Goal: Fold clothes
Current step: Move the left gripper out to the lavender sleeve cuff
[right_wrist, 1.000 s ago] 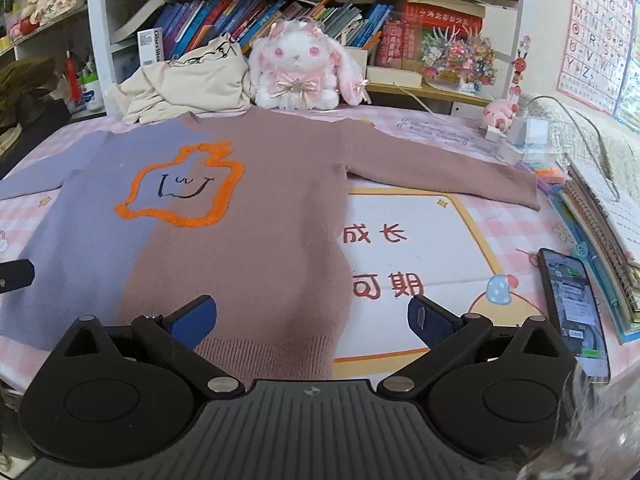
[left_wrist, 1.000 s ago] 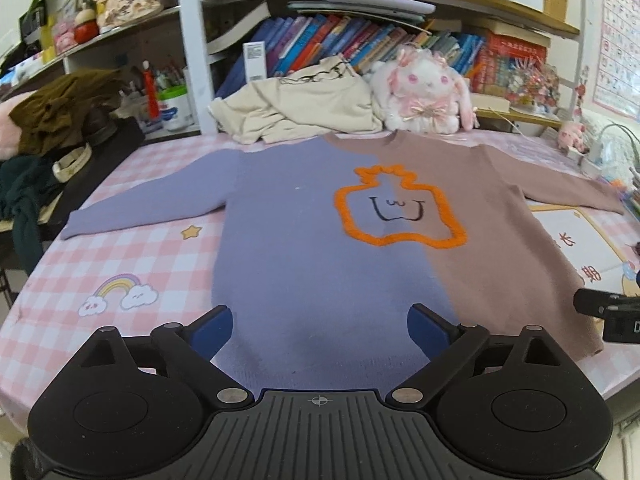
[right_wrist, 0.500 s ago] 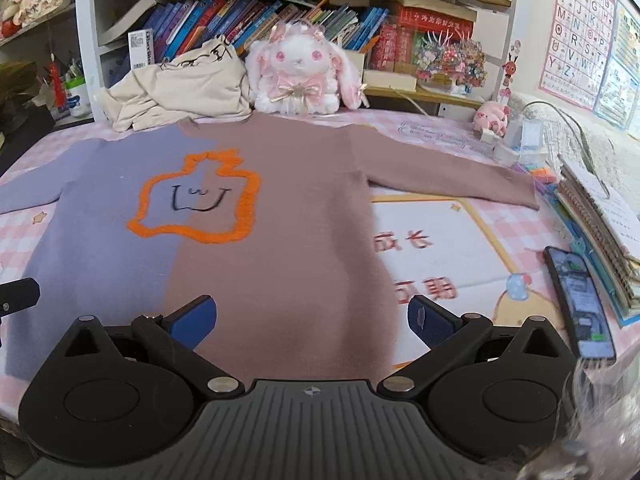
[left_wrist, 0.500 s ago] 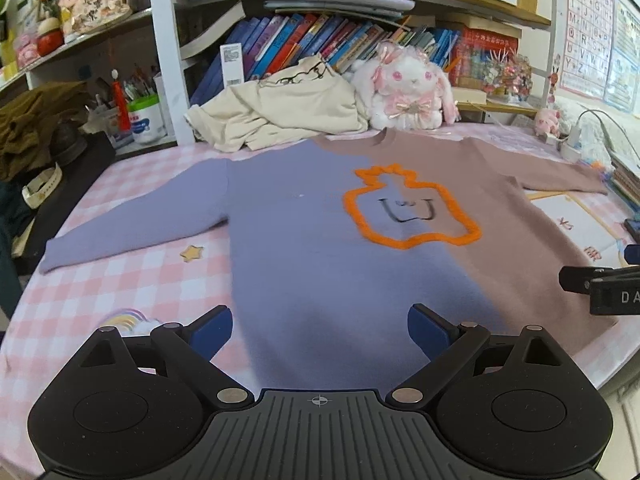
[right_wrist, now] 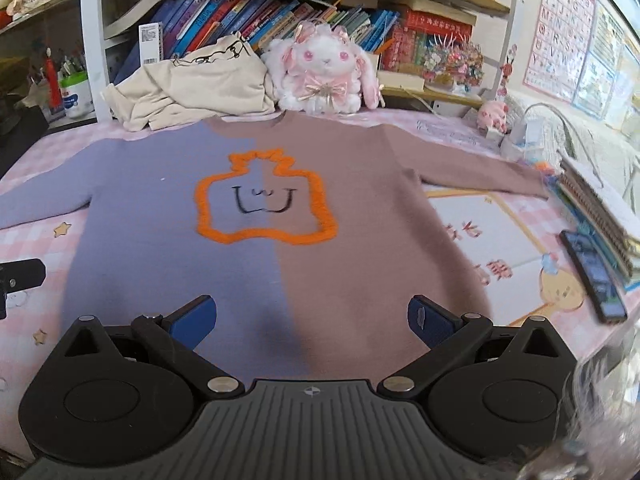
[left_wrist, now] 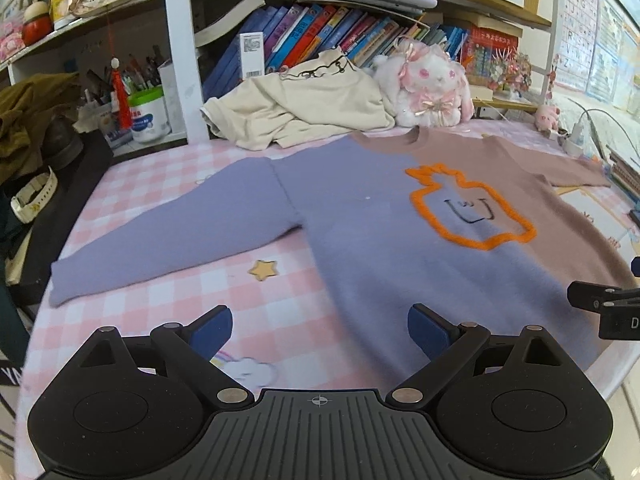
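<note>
Two-tone knit sweater [right_wrist: 256, 240] lies flat, front up, on the pink checked tablecloth [left_wrist: 168, 184]: purple half on the left, mauve-brown half on the right, orange outlined shape with a small black face [right_wrist: 264, 200] across the chest seam. Both sleeves are spread out sideways; the purple sleeve [left_wrist: 172, 236] angles toward the near-left table edge, the brown sleeve [right_wrist: 480, 172] runs out right to just beside a stack of spiral notebooks [right_wrist: 596, 208]. Neckline points away toward the bookshelf [left_wrist: 320, 36].

Left gripper [left_wrist: 320, 328] hovers low over the near table edge, blue-padded fingers [left_wrist: 210, 330] wide apart, nothing between them. Its left finger is over bare cloth near a rainbow-cloud print [left_wrist: 244, 368]; its right finger is over the sweater's purple hem corner. Contact with the fabric is hard to judge from this angle.

Right gripper [right_wrist: 312, 322] is also spread wide and empty, over the hem around the purple/brown seam. Its dark shadow falls on the knit just ahead.

Behind the sweater: a crumpled cream garment [right_wrist: 192, 84] and a white-pink plush bunny [right_wrist: 324, 72], both against the shelf. A black smartphone [right_wrist: 592, 276] lies right of the sweater on a printed mat with red Chinese characters [right_wrist: 480, 236]. A white tub with green lid [left_wrist: 146, 116] stands at the left shelf. A yellow star print [left_wrist: 263, 269] shows under the purple sleeve.
</note>
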`<state>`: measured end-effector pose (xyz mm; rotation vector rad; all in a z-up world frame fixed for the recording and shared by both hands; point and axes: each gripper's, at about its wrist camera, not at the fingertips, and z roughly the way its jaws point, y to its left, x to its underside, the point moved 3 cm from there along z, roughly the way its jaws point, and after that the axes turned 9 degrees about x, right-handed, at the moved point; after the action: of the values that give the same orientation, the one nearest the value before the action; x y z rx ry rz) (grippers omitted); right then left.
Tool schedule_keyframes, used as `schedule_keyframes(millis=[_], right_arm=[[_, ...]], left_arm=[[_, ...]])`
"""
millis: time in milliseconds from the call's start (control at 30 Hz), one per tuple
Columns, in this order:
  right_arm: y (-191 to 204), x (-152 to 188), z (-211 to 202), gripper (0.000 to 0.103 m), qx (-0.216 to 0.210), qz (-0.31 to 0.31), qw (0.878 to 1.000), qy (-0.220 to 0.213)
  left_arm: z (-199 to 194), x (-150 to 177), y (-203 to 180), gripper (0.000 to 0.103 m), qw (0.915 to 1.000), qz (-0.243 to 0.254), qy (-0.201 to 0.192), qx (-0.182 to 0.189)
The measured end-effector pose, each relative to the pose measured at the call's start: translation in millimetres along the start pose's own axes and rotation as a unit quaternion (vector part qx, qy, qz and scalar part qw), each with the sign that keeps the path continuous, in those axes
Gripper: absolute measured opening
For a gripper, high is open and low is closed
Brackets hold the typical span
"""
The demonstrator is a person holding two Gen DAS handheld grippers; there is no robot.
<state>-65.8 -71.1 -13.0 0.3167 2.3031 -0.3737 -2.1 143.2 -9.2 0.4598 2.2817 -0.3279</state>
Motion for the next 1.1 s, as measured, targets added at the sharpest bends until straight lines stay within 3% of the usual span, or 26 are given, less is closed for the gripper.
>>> schedule_keyframes(millis=[400,567,633,800,1100], right_arm=[[55,-9,-10,0.103,-0.012,-0.018,1.0,-0.013],[66,-16,-16,0.103,-0.016,-0.034,0.999,-0.037],[68,-17,-16,0.103,-0.016,-0.039,0.998,-0.039],[71,-14,-15,0.103,-0.022,-0.05,0.998,-0.03],[67,-8,-21,0.103,-0.008,-0.068,0.997,-0.024]], left_arm=[[-14,7,66,0.097,0.9985,-0.049,-0.013,-0.02],[-19,7,103,0.096,0.9937,-0.083,-0.046,-0.059],[-20,9,122,0.096,0.99,-0.098,-0.057,-0.084],[-18,16,175,0.096,0.9774,-0.17,-0.075,-0.1],[-1,26,244,0.089,0.9421,-0.304,-0.1,-0.099]])
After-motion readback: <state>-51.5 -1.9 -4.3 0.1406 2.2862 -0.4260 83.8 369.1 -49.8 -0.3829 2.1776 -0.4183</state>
